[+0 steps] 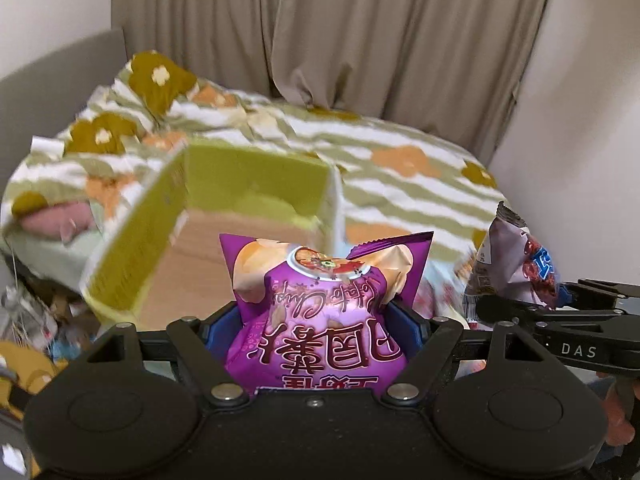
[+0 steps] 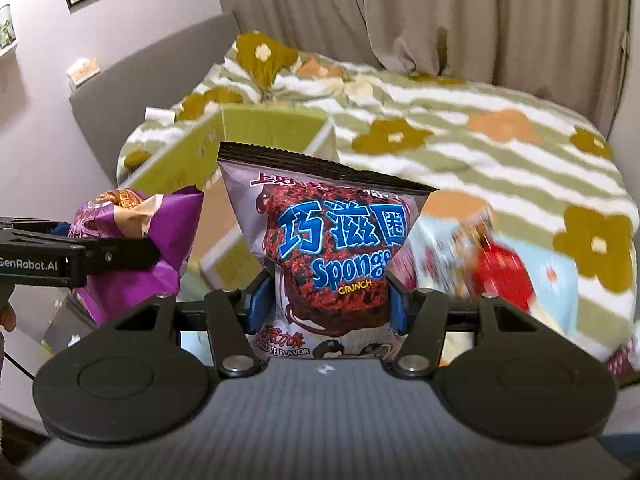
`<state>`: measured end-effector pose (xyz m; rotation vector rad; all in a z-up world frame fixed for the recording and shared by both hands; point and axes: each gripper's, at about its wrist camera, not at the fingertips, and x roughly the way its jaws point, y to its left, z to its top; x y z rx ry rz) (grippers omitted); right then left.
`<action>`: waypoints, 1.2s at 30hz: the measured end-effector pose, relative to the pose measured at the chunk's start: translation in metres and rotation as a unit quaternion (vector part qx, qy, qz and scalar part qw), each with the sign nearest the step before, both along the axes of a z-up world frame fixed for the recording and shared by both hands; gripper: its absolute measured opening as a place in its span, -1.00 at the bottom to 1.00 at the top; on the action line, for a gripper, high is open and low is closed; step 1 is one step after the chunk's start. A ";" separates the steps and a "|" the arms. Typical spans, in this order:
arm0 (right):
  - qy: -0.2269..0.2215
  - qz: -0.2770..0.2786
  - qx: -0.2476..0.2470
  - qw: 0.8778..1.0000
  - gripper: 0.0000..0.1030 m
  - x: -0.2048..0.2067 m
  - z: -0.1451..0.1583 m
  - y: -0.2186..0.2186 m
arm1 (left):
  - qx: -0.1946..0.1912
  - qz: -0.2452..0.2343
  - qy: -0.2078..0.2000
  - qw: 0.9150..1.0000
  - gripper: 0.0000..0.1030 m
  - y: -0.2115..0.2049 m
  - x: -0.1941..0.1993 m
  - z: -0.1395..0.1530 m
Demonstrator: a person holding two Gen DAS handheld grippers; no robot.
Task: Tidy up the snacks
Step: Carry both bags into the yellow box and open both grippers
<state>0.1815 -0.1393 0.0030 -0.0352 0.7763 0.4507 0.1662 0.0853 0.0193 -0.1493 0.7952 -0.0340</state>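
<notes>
My left gripper [image 1: 316,320] is shut on a purple chip bag [image 1: 320,300], held upside down in the air. The same bag shows at the left of the right wrist view [image 2: 132,248]. My right gripper [image 2: 326,300] is shut on a Sponge Crunch chocolate snack bag [image 2: 332,248], held upright; it also shows at the right edge of the left wrist view [image 1: 512,264]. An open green cardboard box [image 1: 248,176] stands on the bed just beyond both bags, and appears behind them in the right wrist view [image 2: 272,124].
The bed carries a striped floral duvet [image 2: 500,128]. More snack packs [image 2: 496,268] lie on it to the right of the box, blurred. Beige curtains [image 1: 340,32] hang behind. A grey headboard [image 2: 160,80] stands at the left. Clutter [image 1: 32,320] lies at the lower left.
</notes>
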 end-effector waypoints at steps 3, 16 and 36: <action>-0.008 -0.007 -0.003 1.000 0.39 0.024 0.011 0.036 | 0.011 -0.003 -0.011 1.000 0.58 0.031 0.024 0.009; 0.019 -0.081 -0.012 0.996 0.39 0.142 0.006 0.175 | 0.060 -0.035 0.010 0.998 0.59 0.120 0.150 -0.022; 0.061 -0.138 -0.035 0.988 0.39 0.204 -0.040 0.201 | 0.068 -0.061 0.037 0.995 0.91 0.140 0.199 -0.071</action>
